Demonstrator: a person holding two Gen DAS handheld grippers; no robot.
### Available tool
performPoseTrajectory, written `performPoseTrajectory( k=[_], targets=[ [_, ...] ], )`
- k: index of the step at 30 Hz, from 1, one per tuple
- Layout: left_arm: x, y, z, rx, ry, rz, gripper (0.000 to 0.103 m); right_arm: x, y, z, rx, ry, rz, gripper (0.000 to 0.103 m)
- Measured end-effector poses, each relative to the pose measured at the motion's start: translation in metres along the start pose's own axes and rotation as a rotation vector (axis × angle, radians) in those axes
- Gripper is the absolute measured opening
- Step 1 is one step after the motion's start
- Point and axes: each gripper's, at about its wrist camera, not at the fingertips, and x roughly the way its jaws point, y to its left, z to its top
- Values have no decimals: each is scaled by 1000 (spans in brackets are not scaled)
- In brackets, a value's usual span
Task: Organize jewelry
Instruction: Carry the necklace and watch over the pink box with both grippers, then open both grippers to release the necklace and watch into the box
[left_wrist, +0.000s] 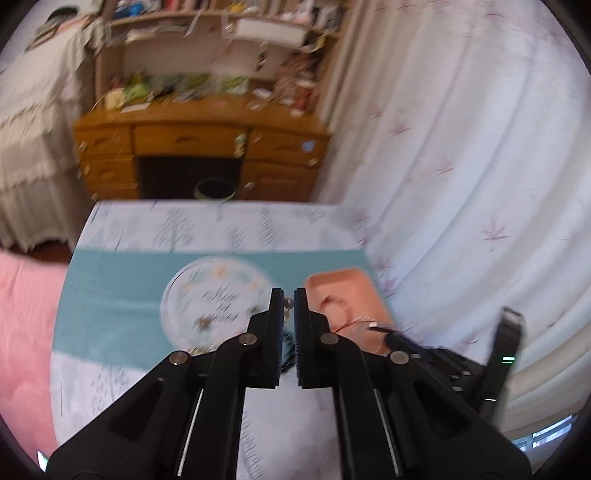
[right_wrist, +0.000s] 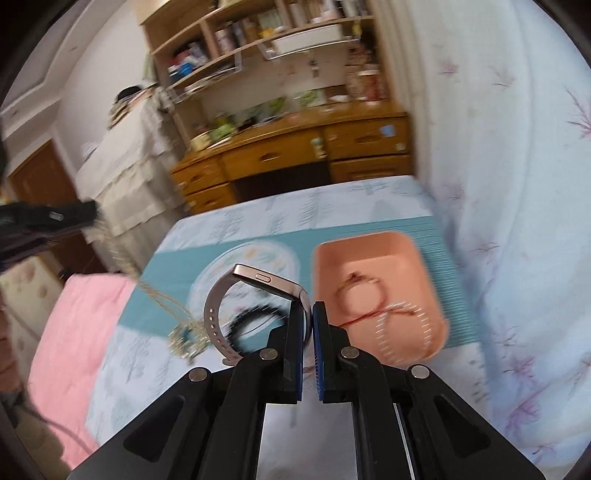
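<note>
My right gripper (right_wrist: 309, 310) is shut on the strap of a smartwatch (right_wrist: 258, 277) with a rose-gold case and grey band, held above the table. Below it a black bracelet (right_wrist: 255, 314) lies on the flowered glass plate (right_wrist: 273, 258). The pink tray (right_wrist: 406, 243) to the right holds a red string bracelet (right_wrist: 362, 291) and a pale beaded one (right_wrist: 402, 332). My left gripper (left_wrist: 289, 295) is shut on a gold chain (right_wrist: 162, 299). The chain hangs from the left gripper (right_wrist: 92, 213) down to the table. The plate (left_wrist: 207, 288) and tray (left_wrist: 340, 280) lie under the left gripper.
A teal mat (right_wrist: 173, 273) covers the middle of the table's tree-print cloth (left_wrist: 207, 225). Pink bedding (right_wrist: 74, 325) lies at the left and a white flowered curtain (left_wrist: 461, 166) hangs on the right. A wooden desk (left_wrist: 192, 140) with cluttered shelves stands behind.
</note>
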Motion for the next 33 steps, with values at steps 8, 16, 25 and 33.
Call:
performPoseTrajectory(
  k=[8, 16, 25, 33],
  targets=[
    [23, -76, 37, 91, -37, -95, 3, 51, -52, 4, 75, 100, -146, 5],
    [108, -114, 33, 131, 37, -111, 3, 88, -83, -18, 117, 157, -228, 6],
    [170, -117, 13, 159, 88, -89, 3, 92, -85, -28, 106, 167, -231, 14],
    [211, -95, -15, 150, 231, -21, 5, 72, -74, -28, 97, 138, -221, 16]
  ],
)
